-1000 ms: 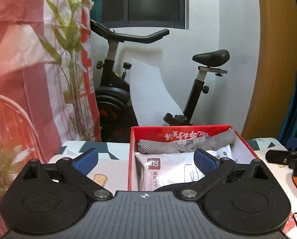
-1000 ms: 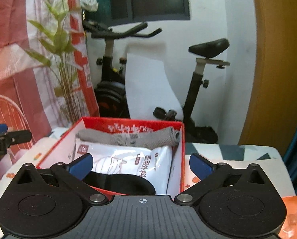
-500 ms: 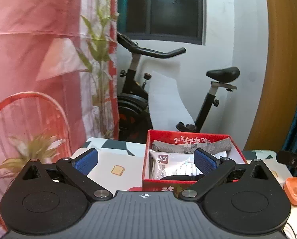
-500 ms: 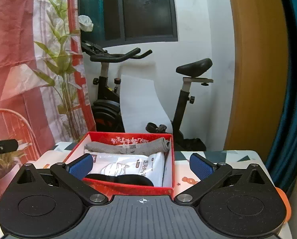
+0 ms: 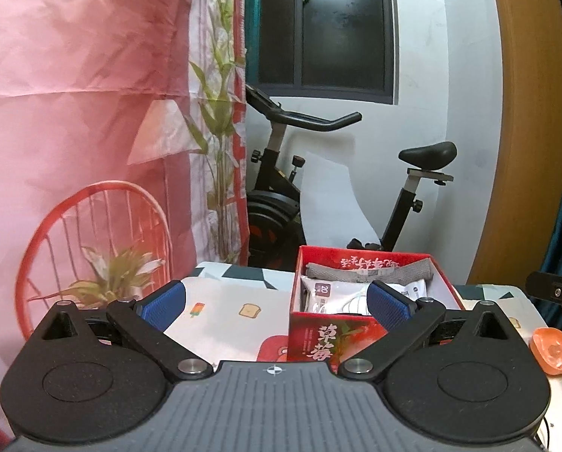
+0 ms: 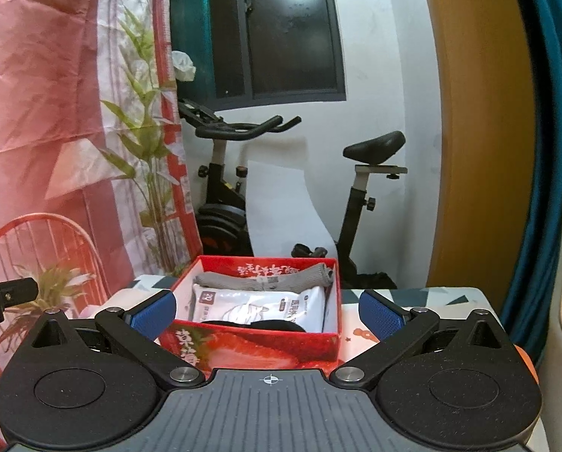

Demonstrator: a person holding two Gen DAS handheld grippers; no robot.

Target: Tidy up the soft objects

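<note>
A red strawberry-print box [image 5: 326,339] [image 6: 258,342] stands on the table. Inside lie a folded grey cloth [image 5: 371,273] [image 6: 265,280] at the back, a white mask packet [image 5: 333,295] [image 6: 258,305] in the middle and a black soft item [image 6: 277,326] at the front. My left gripper [image 5: 277,303] is open and empty, held back from the box, which sits ahead to its right. My right gripper [image 6: 267,310] is open and empty too, with the box straight ahead between its fingers' line.
The table wears a patterned white cloth [image 5: 228,312]. An orange dish [image 5: 553,350] lies at the right edge. Behind the table stand an exercise bike [image 5: 281,188], a red wire chair [image 5: 100,248] with a plant, and a pink curtain [image 5: 73,75].
Both grippers have pulled back and up from the box, which now looks smaller and farther. Both stay open and empty.
</note>
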